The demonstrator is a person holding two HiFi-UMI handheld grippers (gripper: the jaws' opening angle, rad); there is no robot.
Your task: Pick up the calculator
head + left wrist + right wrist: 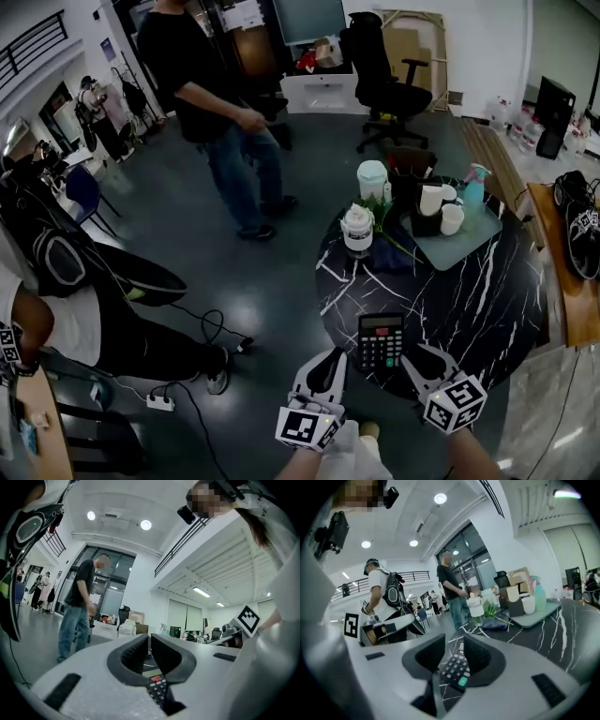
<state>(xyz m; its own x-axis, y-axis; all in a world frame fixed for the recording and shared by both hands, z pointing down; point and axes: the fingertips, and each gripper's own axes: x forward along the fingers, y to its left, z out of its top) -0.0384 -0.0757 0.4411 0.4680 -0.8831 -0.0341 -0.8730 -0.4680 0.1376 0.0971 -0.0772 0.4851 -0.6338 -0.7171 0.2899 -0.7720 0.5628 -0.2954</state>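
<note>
Calculator [381, 342] lies at the table's [487, 300] near edge, long axis near-far, between both grippers. Right gripper [412, 354] is half open with nothing clamped, its jaws at the calculator's right near corner, so it looks nearer. Left gripper [339, 356] is closed and empty, just beside the calculator on its left.

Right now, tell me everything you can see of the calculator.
The calculator is a black, plastic-looking desk model with a display strip at its far end and rows of dark keys, plus one red and one green. It lies flat, face up, close to the near edge of the dark marbled table. The left gripper and right gripper flank its near end; whether either touches it is unclear.
</note>
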